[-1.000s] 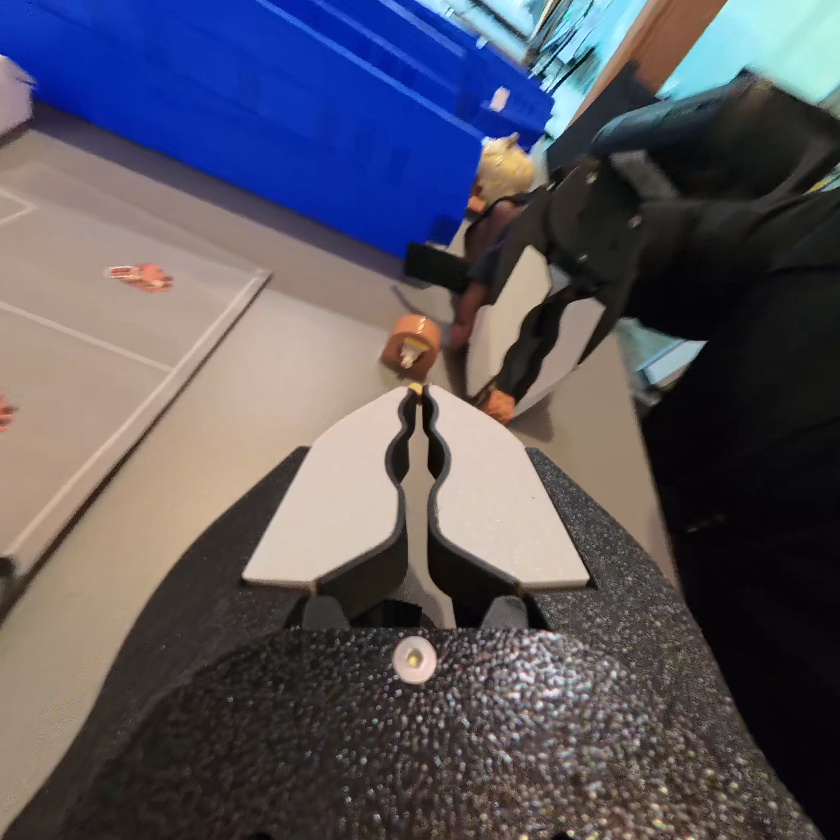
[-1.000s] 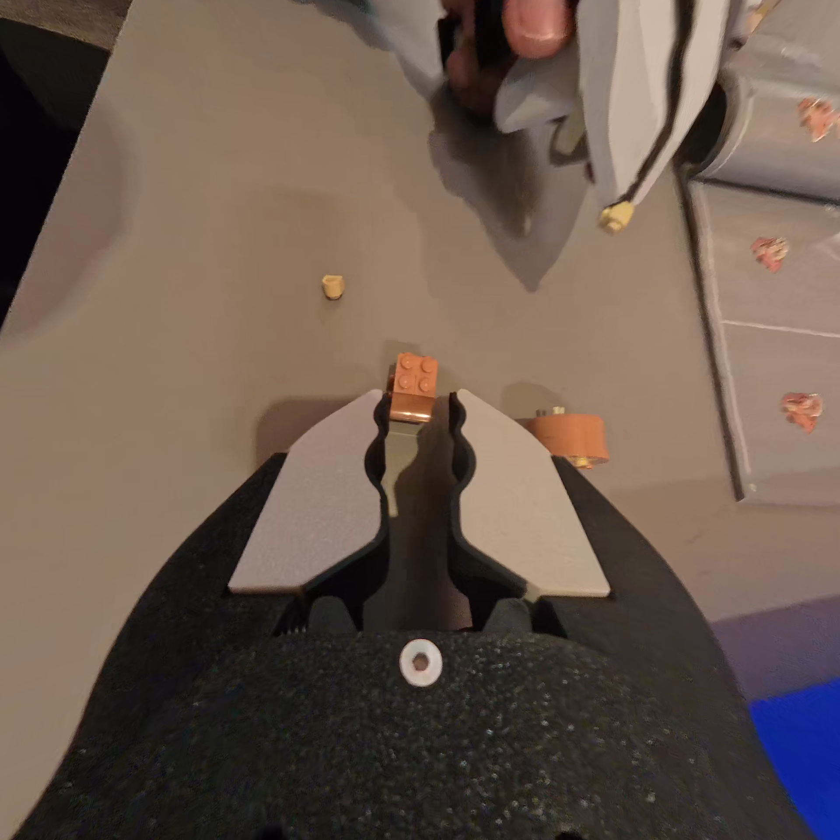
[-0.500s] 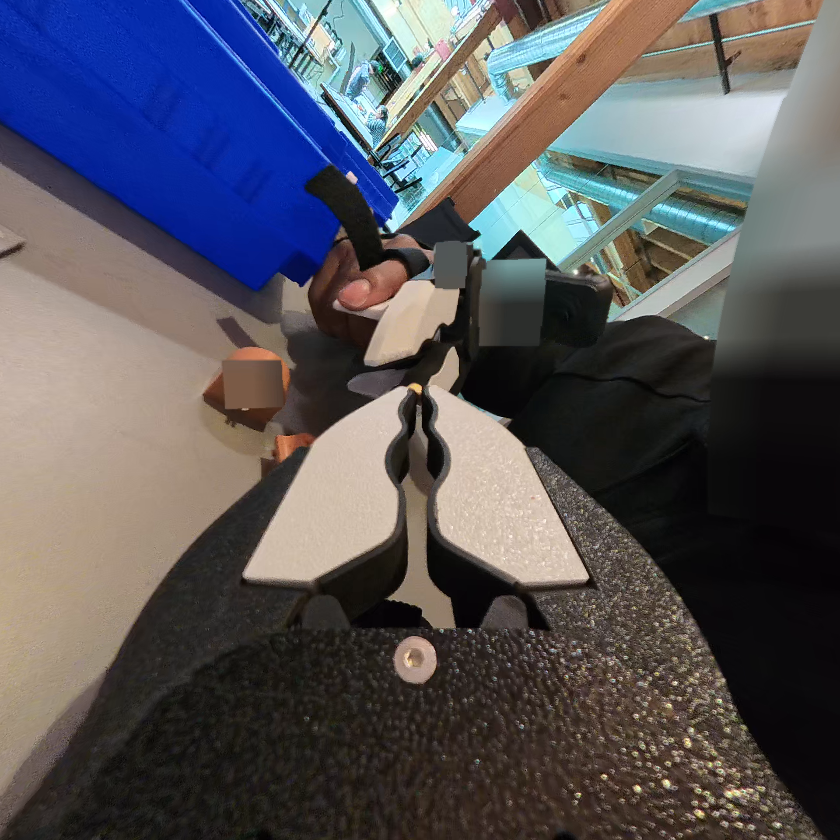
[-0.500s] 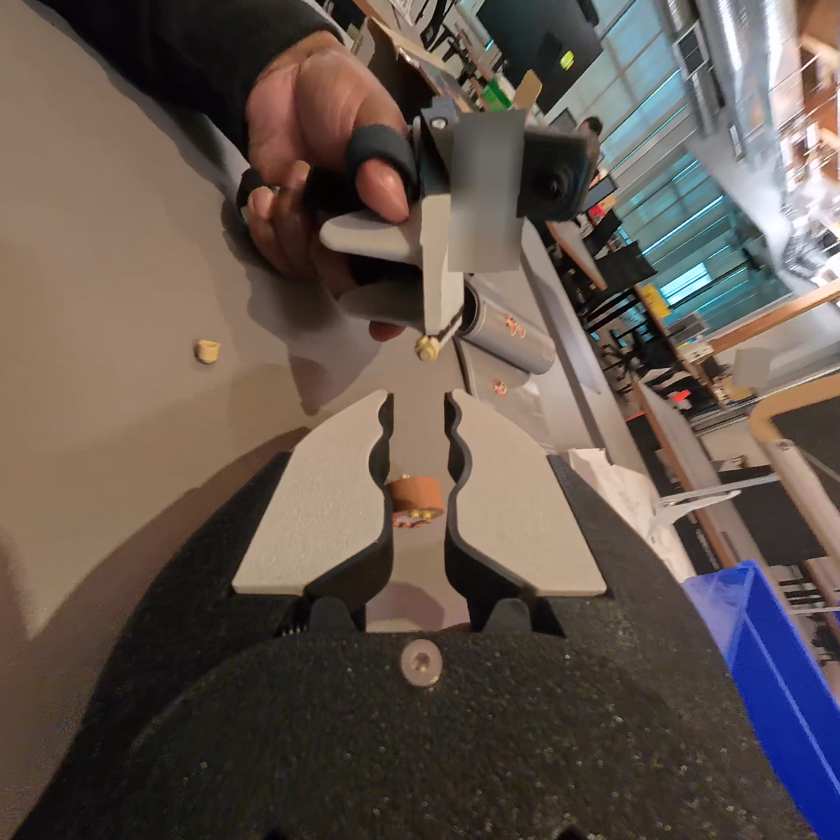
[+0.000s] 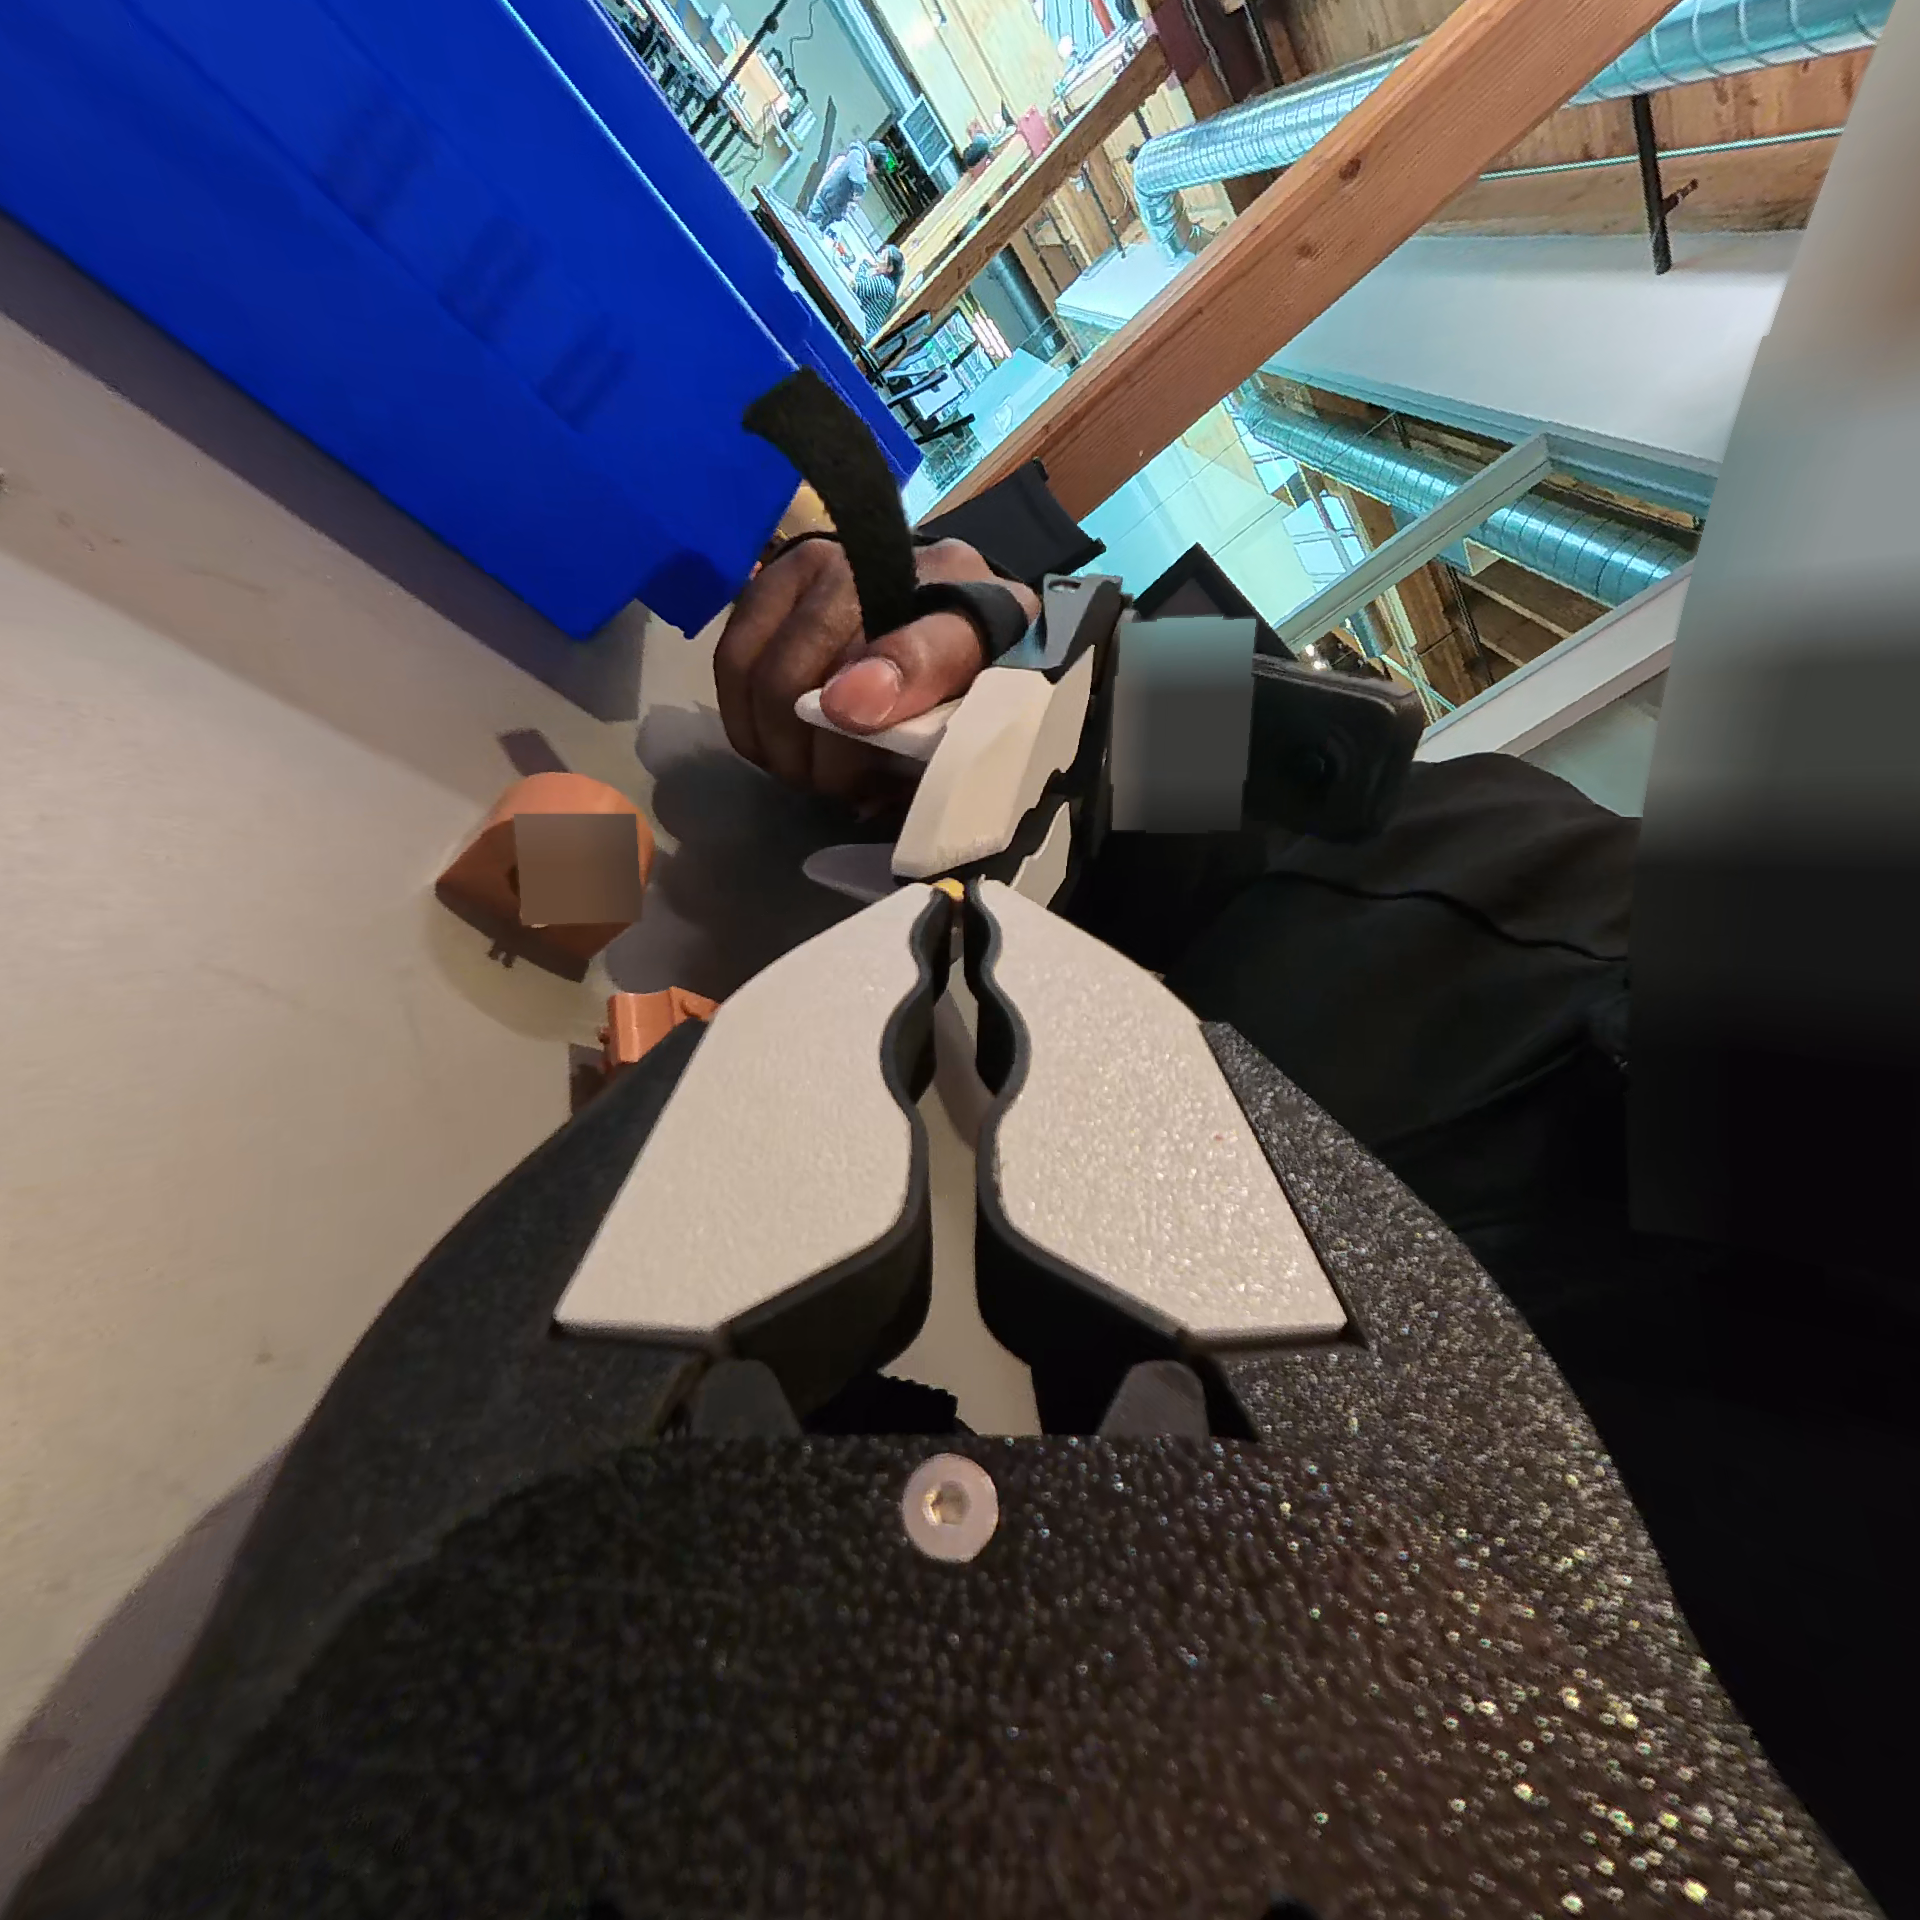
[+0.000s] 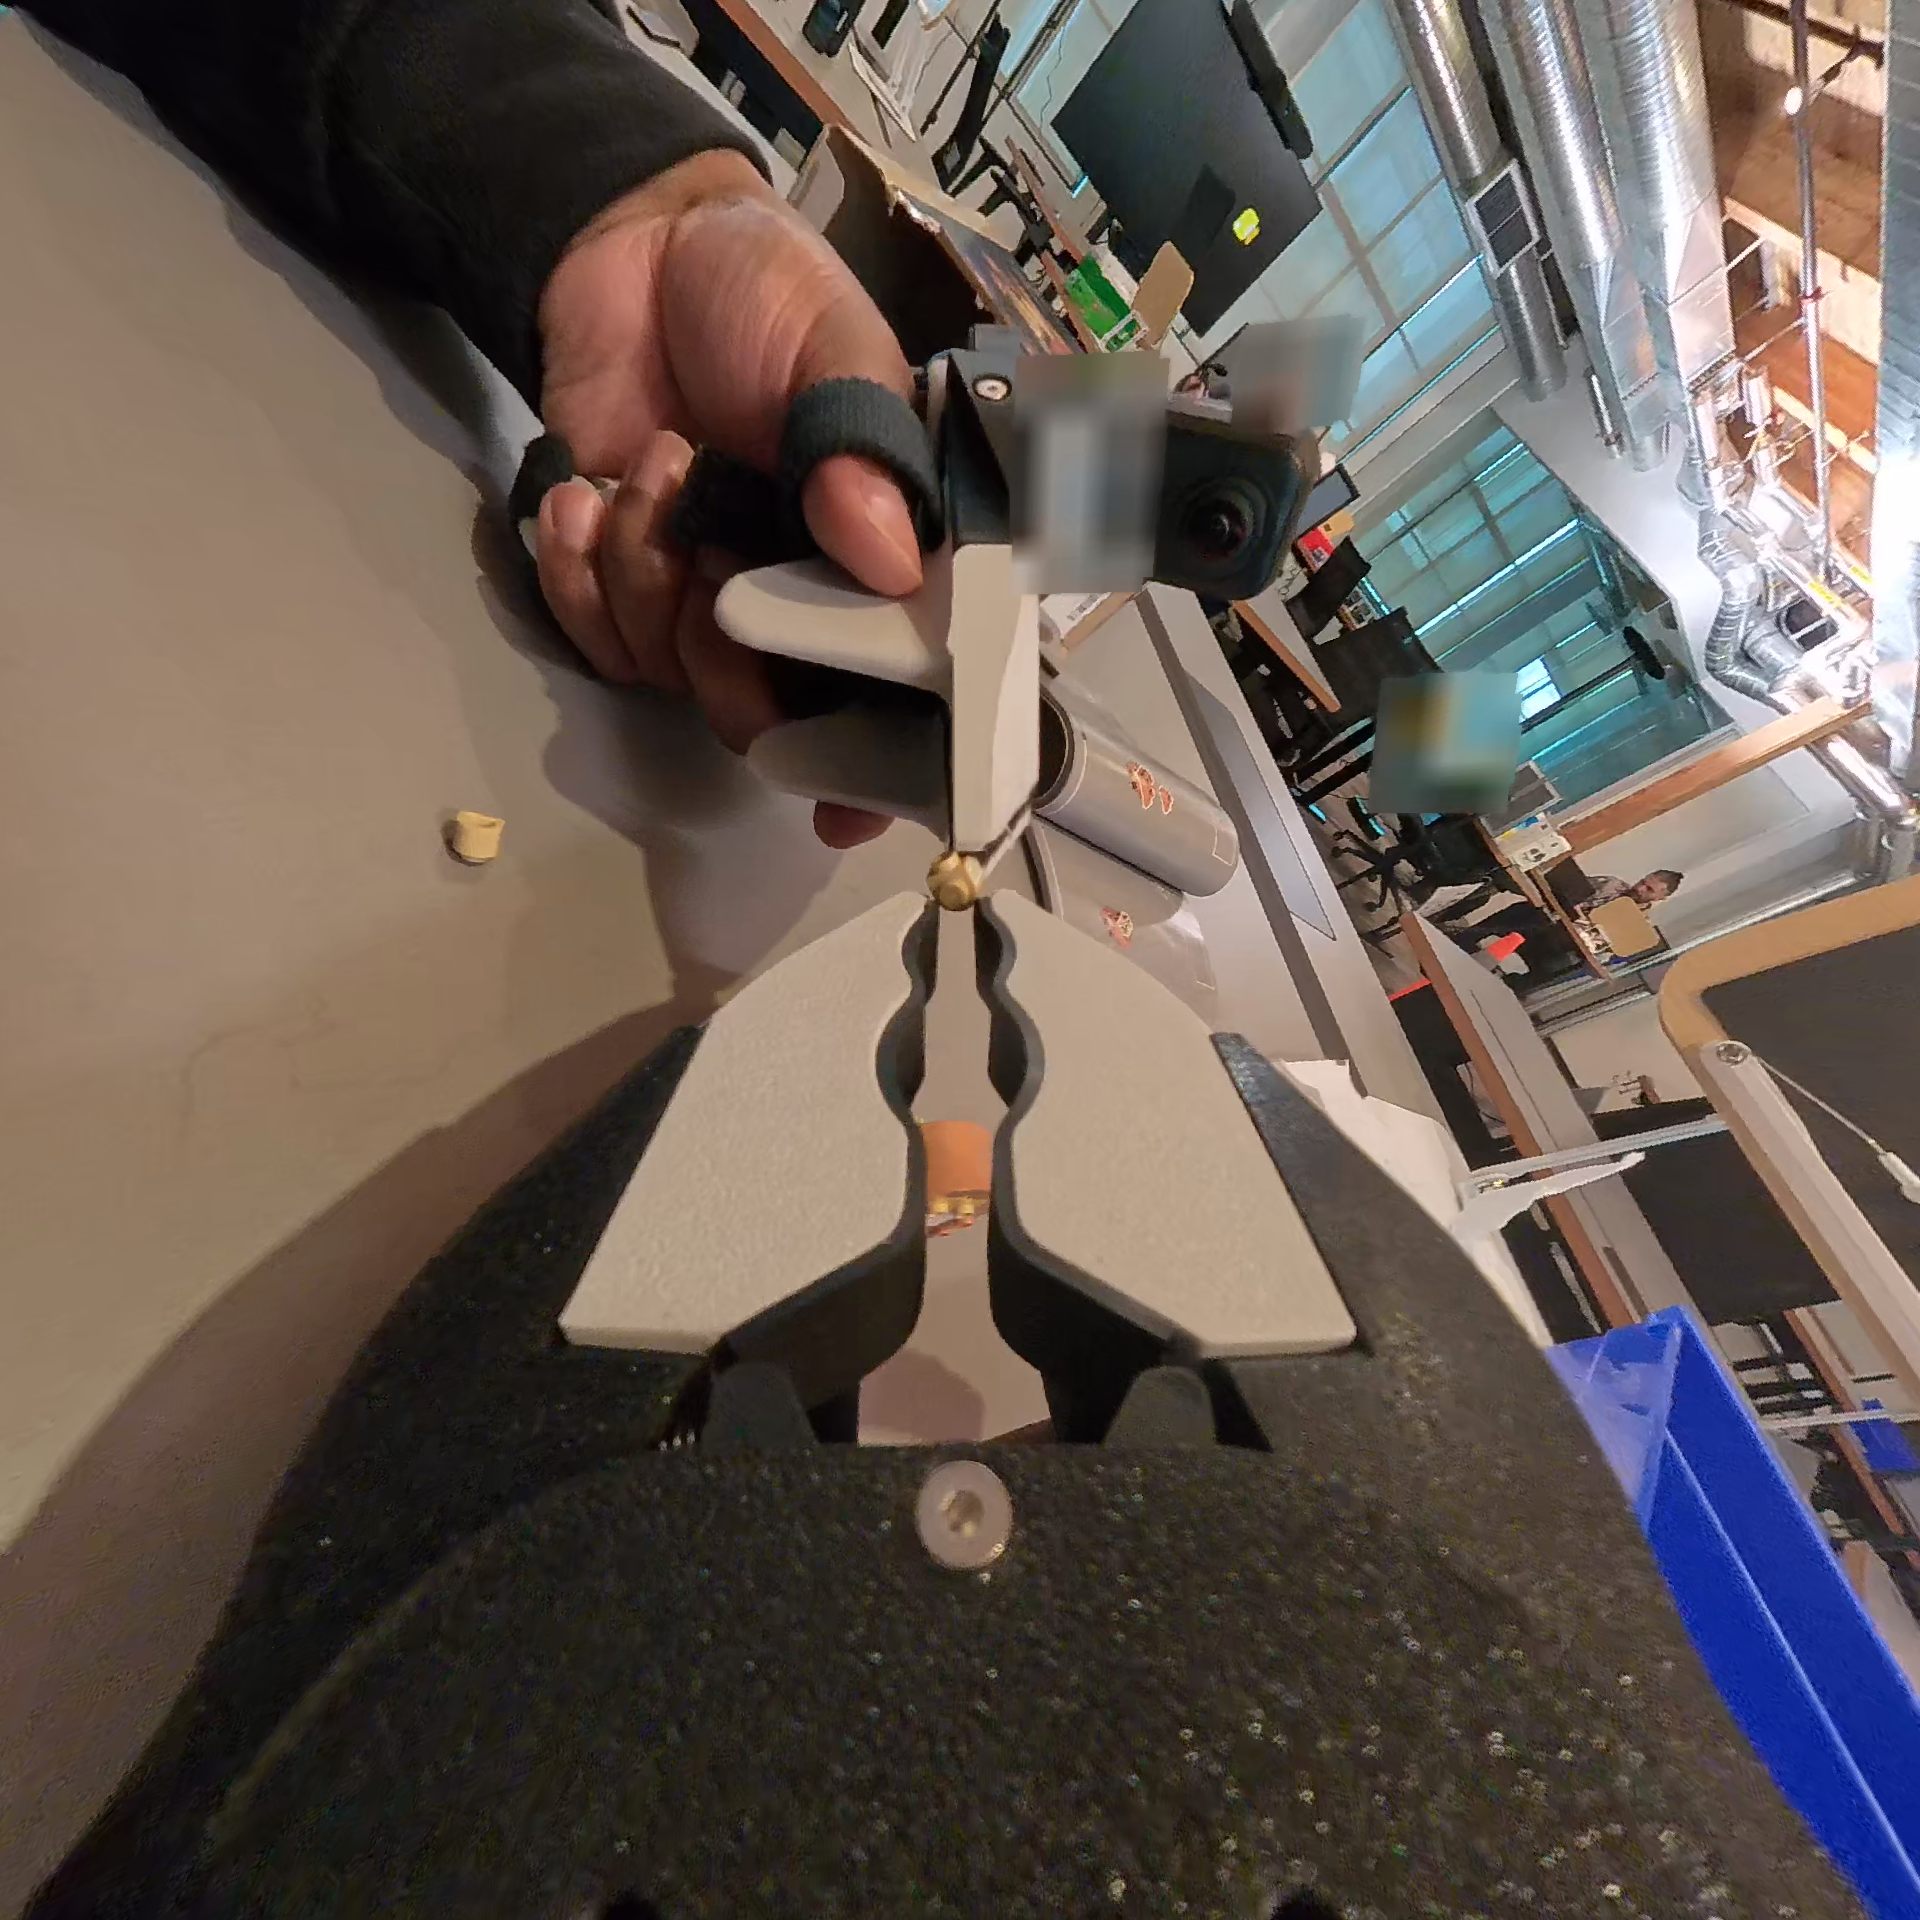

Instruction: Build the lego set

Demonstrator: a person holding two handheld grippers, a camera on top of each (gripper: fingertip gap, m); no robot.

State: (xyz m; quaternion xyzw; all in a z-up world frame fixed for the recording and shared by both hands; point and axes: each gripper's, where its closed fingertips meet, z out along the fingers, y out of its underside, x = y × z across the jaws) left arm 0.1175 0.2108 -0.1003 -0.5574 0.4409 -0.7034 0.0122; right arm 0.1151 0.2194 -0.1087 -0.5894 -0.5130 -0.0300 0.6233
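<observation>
Your left claw point(image 5: 951, 902) is closed on a small tan stud point(image 6: 956, 883), and your right claw point(image 6: 954, 914) has its tips pinched on that same stud at frame centre. The blue bin point(image 5: 416, 291), upper left, shows only its outer wall; its contents are hidden. Brown blocks point(image 5: 540, 862) lie on the counter point(image 5: 187, 1039) left of the claws, with bare room beyond. A second stud point(image 6: 476, 834) sits apart at left.
</observation>
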